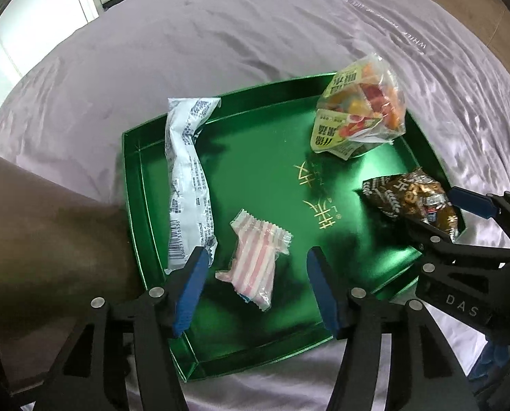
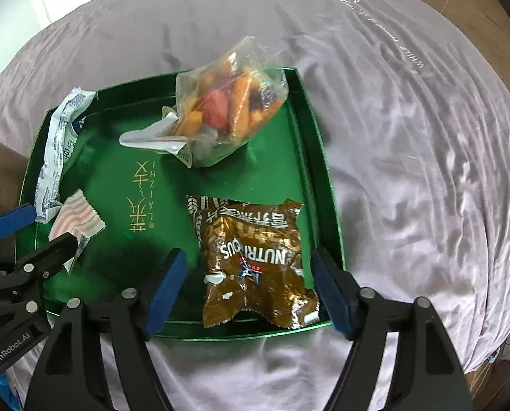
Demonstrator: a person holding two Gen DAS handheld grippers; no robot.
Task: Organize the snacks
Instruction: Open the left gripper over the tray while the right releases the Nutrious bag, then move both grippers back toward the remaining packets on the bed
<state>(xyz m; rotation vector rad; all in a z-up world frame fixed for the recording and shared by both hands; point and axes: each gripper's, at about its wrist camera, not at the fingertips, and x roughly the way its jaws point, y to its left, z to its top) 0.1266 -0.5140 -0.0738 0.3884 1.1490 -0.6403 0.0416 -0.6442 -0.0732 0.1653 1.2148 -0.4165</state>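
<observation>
The left claw (image 1: 256, 291) stands released, its blue pads straddling the small pink-and-white striped crinkle-edged candy wrapper (image 1: 255, 263), which lies flat on the floor of the shiny green rectangular metal tray (image 1: 255, 157) resting on the lilac bed sheet (image 1: 220, 41). The right claw (image 2: 248, 289) is likewise released, its pads either side of the brown foil snack packet (image 2: 255, 260) near the tray's near-right corner. The packet's long axis runs straight ahead of that claw, which is much the nearer one.
</observation>
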